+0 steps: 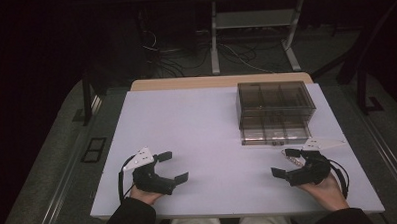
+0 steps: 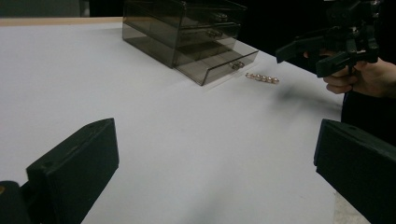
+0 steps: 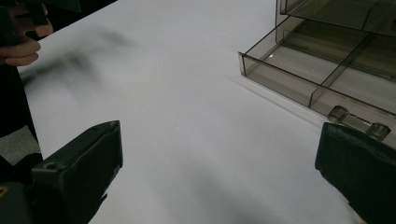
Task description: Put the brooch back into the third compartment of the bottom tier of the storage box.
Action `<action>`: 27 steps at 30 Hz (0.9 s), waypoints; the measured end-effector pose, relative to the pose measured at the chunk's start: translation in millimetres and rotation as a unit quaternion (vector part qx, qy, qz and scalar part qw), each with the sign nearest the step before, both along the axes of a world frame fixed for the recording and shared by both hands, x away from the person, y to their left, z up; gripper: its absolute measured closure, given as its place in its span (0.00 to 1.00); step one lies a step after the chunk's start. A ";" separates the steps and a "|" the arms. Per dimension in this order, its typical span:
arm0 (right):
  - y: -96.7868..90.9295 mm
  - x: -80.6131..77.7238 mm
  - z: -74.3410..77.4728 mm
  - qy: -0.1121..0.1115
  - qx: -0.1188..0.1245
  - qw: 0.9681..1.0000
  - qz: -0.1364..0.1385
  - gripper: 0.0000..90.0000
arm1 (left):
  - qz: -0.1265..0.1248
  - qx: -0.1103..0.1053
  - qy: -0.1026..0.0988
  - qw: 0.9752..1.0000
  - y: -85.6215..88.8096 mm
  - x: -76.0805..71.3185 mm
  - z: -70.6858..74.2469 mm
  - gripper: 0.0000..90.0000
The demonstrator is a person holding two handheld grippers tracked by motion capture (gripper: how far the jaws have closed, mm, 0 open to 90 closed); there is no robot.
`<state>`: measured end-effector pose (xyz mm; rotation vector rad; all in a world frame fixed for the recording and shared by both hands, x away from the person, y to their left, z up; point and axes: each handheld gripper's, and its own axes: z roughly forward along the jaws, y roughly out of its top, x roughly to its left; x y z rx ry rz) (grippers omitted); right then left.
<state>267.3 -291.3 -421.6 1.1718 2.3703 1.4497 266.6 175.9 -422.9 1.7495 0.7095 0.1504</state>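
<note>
A smoked clear drawer box (image 1: 275,100) stands at the table's far right, its bottom drawer (image 1: 274,134) pulled out and divided into compartments that look bare. A short string of pearl beads (image 2: 262,78) lies on the white tabletop just in front of that drawer. My right gripper (image 1: 284,163) hovers close to the beads near the front right edge, open with nothing between its jaws. In the left gripper view my right gripper (image 2: 301,60) hangs above and beside the beads. My left gripper (image 1: 171,167) is open and bare at the front left.
The white table (image 1: 202,127) has broad bare room between the two grippers and left of the box. The drawer's knob (image 3: 357,119) sits close to my right gripper's jaw. Dark floor, cables and a desk frame (image 1: 254,35) lie beyond the far edge.
</note>
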 end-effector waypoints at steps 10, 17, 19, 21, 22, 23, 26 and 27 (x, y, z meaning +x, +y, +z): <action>-0.7 -0.3 0.4 -0.004 -0.001 1.000 0.002 0.00 | -0.001 0.001 0.001 1.000 0.0 -0.3 -0.4 0.00; -0.1 -1.7 2.1 -0.001 -0.003 1.000 0.003 0.00 | -0.007 0.004 0.005 1.000 0.2 -1.3 -1.4 0.00; 0.0 -2.5 3.0 -0.002 -0.007 1.000 0.005 0.00 | -0.008 0.004 0.005 1.000 0.3 -1.6 -1.4 0.00; 0.4 -4.0 4.7 -0.002 -0.008 1.000 0.007 0.00 | -0.008 0.002 0.006 1.000 0.6 -2.3 -1.4 0.00; 0.4 -4.6 5.4 -0.002 -0.010 1.000 0.008 0.00 | -0.007 0.002 0.006 1.000 0.8 -2.5 -1.4 0.00; 0.9 -5.3 6.0 -0.001 -0.011 1.000 0.008 0.00 | -0.009 0.001 0.007 1.000 1.1 -2.5 -1.6 0.00; 1.7 -5.7 7.3 0.002 -0.013 1.000 0.010 0.00 | -0.009 0.000 0.008 1.000 1.7 -2.6 -1.6 0.00; 2.0 -5.7 7.9 0.002 -0.015 1.000 0.010 0.00 | -0.009 0.000 0.008 1.000 1.9 -2.7 -1.7 0.00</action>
